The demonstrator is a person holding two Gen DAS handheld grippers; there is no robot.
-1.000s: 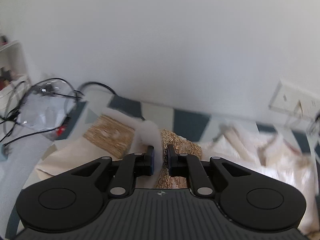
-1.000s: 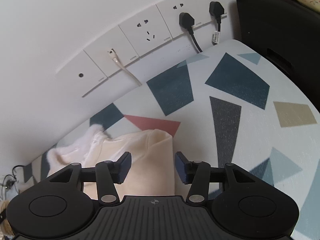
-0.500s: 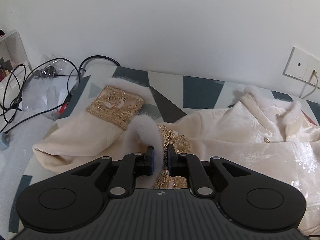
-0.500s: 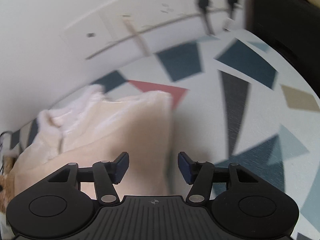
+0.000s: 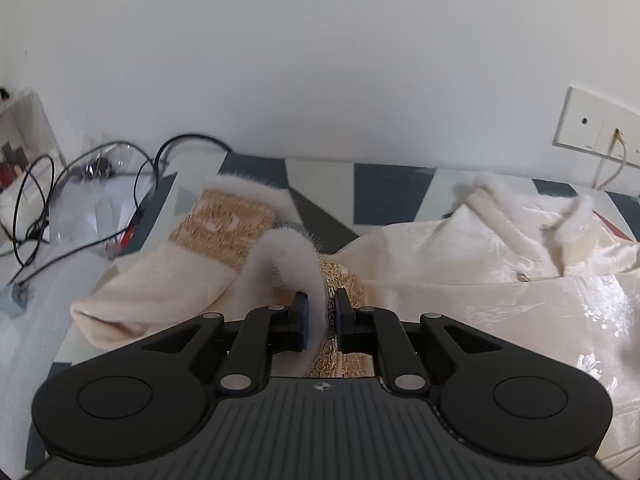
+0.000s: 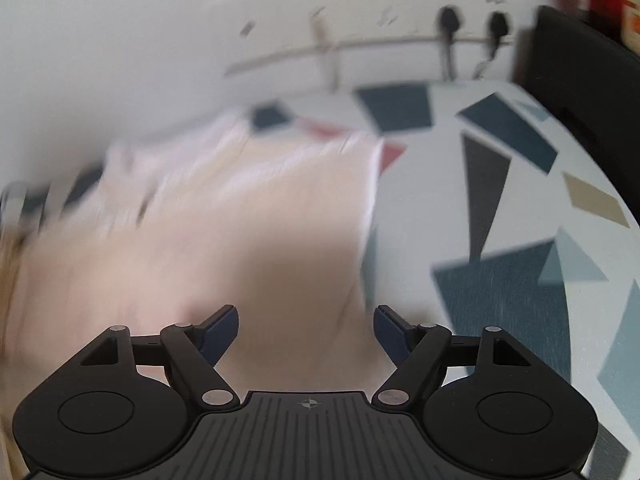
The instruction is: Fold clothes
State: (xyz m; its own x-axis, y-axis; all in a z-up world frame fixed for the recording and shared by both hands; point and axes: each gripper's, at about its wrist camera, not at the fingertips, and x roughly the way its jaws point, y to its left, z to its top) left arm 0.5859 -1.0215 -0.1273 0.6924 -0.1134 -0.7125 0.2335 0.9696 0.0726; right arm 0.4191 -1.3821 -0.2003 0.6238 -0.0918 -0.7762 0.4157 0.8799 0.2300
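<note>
Left wrist view
- My left gripper (image 5: 320,312): clamped narrow on the white fur cuff (image 5: 290,256) of a sleeve; I see the fur pinched between the two fingers and arching up and away from them.
- Gold trim (image 5: 340,280): a band of gold embroidery runs just behind the held cuff and passes under the fingers.
- Cream coat (image 5: 480,280): it lies spread on the patterned table cover (image 5: 384,192), filling the right half of what I see, with its fur collar (image 5: 572,220) near the wall.
- Other sleeve (image 5: 168,280): it lies flat to the left, its own gold band and fur edge pointing toward the wall.
- Cables (image 5: 52,200): black loops and a clear plastic bag sit at the table's left end, apart from the coat.
- Wall plate (image 5: 596,128): upper right, with a pale cord hanging from it.

Right wrist view
- My right gripper (image 6: 306,320): jaws wide and just been opening; nothing is pressed between them.
- Cream coat (image 6: 200,232): heavily blurred, lying under and ahead of the open fingers; its right edge ends near the middle of the cover.
- Table cover (image 6: 500,208): bare geometric patches to the right.
- Sockets (image 6: 448,20): two black plugs in the wall strip, blurred.
</note>
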